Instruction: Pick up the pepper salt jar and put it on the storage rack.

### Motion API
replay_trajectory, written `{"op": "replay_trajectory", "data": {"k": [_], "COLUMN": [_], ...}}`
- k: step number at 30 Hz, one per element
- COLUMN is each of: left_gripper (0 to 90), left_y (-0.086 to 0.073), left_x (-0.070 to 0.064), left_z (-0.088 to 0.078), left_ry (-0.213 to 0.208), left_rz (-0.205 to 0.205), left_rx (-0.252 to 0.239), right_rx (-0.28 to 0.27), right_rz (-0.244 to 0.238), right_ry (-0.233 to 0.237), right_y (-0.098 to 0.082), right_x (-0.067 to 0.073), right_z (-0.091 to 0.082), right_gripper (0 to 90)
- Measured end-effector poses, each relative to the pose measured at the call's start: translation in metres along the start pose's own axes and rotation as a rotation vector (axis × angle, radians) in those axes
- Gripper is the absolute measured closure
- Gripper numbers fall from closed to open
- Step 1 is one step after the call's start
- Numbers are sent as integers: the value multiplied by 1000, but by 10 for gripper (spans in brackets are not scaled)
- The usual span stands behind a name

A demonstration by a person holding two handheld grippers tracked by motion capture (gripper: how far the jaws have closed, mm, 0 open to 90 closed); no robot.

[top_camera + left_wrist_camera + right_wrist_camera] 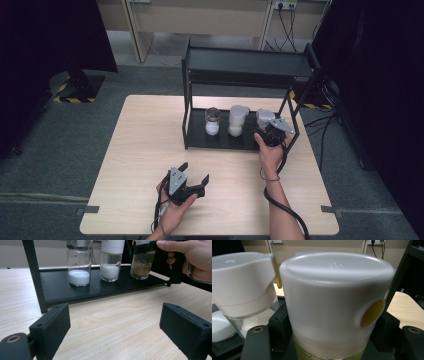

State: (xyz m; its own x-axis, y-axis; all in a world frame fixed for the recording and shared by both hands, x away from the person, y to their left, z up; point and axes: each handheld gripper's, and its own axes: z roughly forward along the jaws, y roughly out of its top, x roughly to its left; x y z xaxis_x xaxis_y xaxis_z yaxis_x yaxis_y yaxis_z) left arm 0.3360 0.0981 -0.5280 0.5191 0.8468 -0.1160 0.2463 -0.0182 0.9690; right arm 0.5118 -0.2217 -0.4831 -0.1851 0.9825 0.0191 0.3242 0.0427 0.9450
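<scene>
1. Three jars stand in a row on the bottom tray of the black rack (197, 141), which sits on the wooden table (145, 150).
2. The left jar (79, 264) is clear glass with a low layer of fine white powder.
3. The middle jar (110, 262) has a white cap and holds coarser white grains.
4. The right jar (334, 305) has a white cap with a yellow button; brownish contents sit low inside.
5. My left claw (113, 327) rests low over the table in front of the rack, jaws wide apart, gripping nothing.
6. My right claw (270, 131) is clamped on the right jar, on the tray's right end.
</scene>
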Motion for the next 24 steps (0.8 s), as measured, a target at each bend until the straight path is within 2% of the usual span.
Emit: {"op": "replay_trajectory", "data": {"k": [19, 24], "left_gripper": [91, 92], "left_y": [0, 0], "left_x": [-1, -1], "left_z": [0, 0], "left_ry": [0, 0], "left_rz": [6, 7], "left_rx": [-2, -2], "right_rx": [4, 3], "right_rz": [-2, -16], "right_ry": [13, 17], "right_y": [-5, -6], "right_x": [-4, -3], "right_z": [5, 3], "right_gripper": [307, 303]}}
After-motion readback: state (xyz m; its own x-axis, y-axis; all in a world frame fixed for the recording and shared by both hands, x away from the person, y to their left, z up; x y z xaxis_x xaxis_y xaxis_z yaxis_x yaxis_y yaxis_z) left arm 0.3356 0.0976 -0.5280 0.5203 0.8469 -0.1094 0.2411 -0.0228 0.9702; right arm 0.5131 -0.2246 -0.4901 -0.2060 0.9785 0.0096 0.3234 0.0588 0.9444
